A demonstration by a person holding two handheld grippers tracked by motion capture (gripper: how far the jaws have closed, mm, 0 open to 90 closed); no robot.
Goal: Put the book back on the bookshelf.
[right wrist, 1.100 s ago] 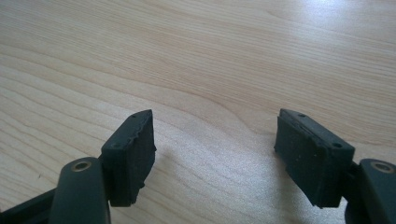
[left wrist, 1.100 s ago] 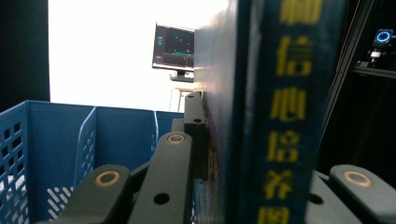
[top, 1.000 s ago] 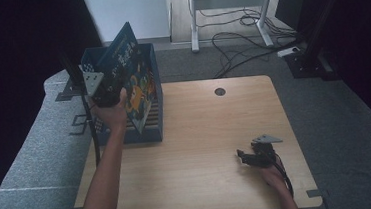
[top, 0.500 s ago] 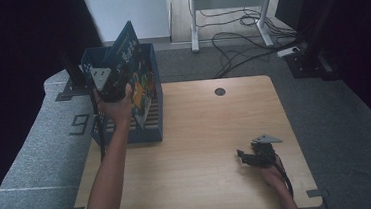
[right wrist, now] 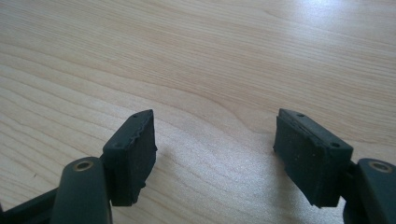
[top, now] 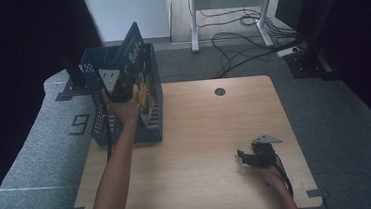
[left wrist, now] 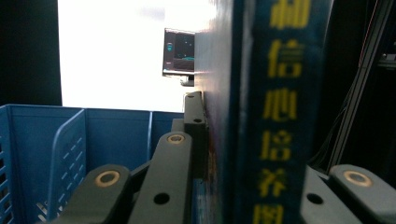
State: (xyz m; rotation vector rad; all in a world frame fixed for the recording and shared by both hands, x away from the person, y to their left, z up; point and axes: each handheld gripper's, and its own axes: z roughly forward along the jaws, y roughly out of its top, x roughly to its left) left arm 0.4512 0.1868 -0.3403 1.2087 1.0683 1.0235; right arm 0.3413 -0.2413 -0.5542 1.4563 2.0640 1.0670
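Book going into the blue crate — not yet let go

The left hand-held gripper (top: 122, 87) is clamped on the dark-blue book (top: 137, 63), held upright over the blue crate (top: 125, 132) at the desk's (top: 217, 147) left edge, its top above the rim — lowering and release remain. The right hand-held gripper (right wrist: 215, 154) rests on the desk, jaws apart, empty.

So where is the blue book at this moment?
In the high view the blue book is at the table's left side, tilted and partly inside the blue crate, clamped by the left gripper; the left gripper view shows its spine between the jaws.
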